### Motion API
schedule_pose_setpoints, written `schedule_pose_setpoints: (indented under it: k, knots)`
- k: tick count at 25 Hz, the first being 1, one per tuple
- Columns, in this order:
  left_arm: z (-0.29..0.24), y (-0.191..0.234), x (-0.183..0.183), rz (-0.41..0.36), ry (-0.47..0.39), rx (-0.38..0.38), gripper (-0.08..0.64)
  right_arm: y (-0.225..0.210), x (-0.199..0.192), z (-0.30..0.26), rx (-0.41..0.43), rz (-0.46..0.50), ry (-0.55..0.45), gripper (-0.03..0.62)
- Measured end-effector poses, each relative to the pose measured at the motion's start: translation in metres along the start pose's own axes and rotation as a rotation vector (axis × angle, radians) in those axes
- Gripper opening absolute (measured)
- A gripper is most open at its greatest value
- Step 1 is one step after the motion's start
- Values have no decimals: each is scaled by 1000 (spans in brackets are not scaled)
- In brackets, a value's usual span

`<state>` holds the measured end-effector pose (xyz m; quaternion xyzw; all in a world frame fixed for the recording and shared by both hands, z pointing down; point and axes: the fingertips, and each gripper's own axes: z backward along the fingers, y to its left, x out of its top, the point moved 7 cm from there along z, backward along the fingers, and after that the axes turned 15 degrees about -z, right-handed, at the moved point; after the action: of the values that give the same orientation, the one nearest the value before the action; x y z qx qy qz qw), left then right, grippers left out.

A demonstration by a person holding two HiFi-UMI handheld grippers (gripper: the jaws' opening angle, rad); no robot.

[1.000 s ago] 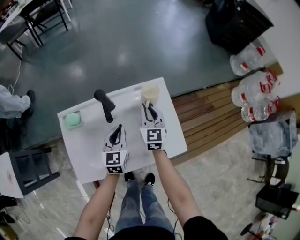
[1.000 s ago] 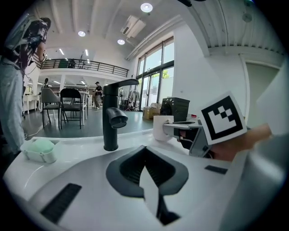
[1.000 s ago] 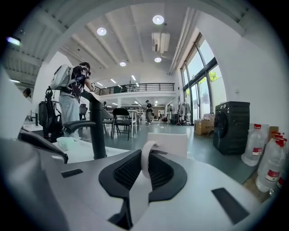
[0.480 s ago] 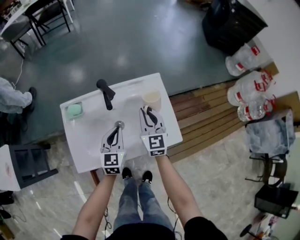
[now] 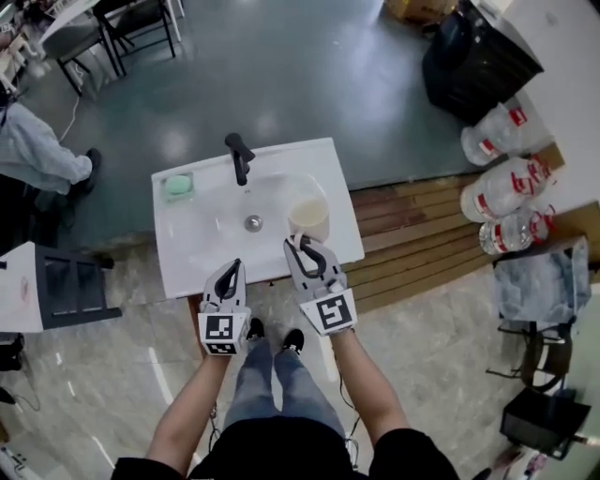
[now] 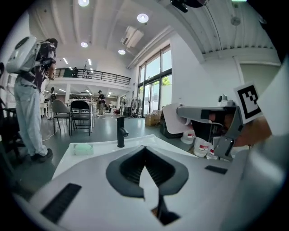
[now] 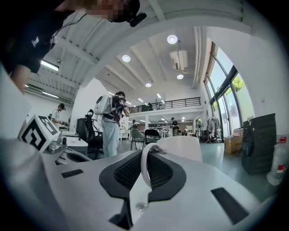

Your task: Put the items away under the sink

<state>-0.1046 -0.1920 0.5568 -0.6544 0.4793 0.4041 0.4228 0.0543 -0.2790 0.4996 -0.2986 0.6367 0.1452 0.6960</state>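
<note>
A cream mug (image 5: 307, 216) hangs over the front right part of the white sink (image 5: 187, 258). My right gripper (image 5: 305, 251) is shut on its handle, and the right gripper view shows the handle (image 7: 143, 168) pinched between the pads with the mug body (image 7: 180, 146) beyond. My left gripper (image 5: 232, 273) hovers at the sink's front edge, shut and empty; its jaws meet at the tip (image 6: 144, 151). A black faucet (image 5: 239, 155) stands at the back, and a green soap dish (image 5: 177, 186) sits at the back left.
Large water jugs (image 5: 506, 187) and a black bin (image 5: 478, 52) stand at the right, beyond a wooden slatted platform (image 5: 412, 234). A person (image 5: 37, 150) stands at the left by chairs (image 5: 141, 23). A black-and-white stand (image 5: 56, 291) is at the near left.
Both grippers have pulled back toward me and risen. The mug has come with the right gripper, from the sink's back right to its front right.
</note>
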Motion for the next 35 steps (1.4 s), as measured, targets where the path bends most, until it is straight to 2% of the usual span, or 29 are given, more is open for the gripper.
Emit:
schedule_pose_setpoints:
  k: [5, 8, 12, 17, 21, 26, 29, 32, 35]
  knots:
    - [55, -9, -11, 38, 28, 49, 5, 50, -4, 47, 125, -52, 7, 38]
    - [79, -21, -35, 50, 58, 43, 5, 76, -22, 76, 170, -126, 51, 38]
    - [96, -31, -78, 66, 104, 20, 5, 106, -63, 104, 188, -208, 100, 38]
    - [105, -41, -135, 98, 122, 33, 5, 134, -131, 125, 234, -247, 201, 38]
    - [102, -49, -188, 119, 107, 88, 5, 144, -195, 136, 304, -160, 291, 38]
    - [81, -49, -249, 118, 64, 164, 5, 142, -278, 122, 306, -243, 223, 38]
    - [72, -50, -291, 131, 51, 225, 5, 134, -332, 110, 336, -212, 219, 38]
    - [62, -51, -329, 96, 39, 285, 5, 119, -382, 90, 337, -187, 198, 38]
    - [47, -49, -363, 101, 7, 327, 5, 106, -431, 59, 360, -130, 181, 38]
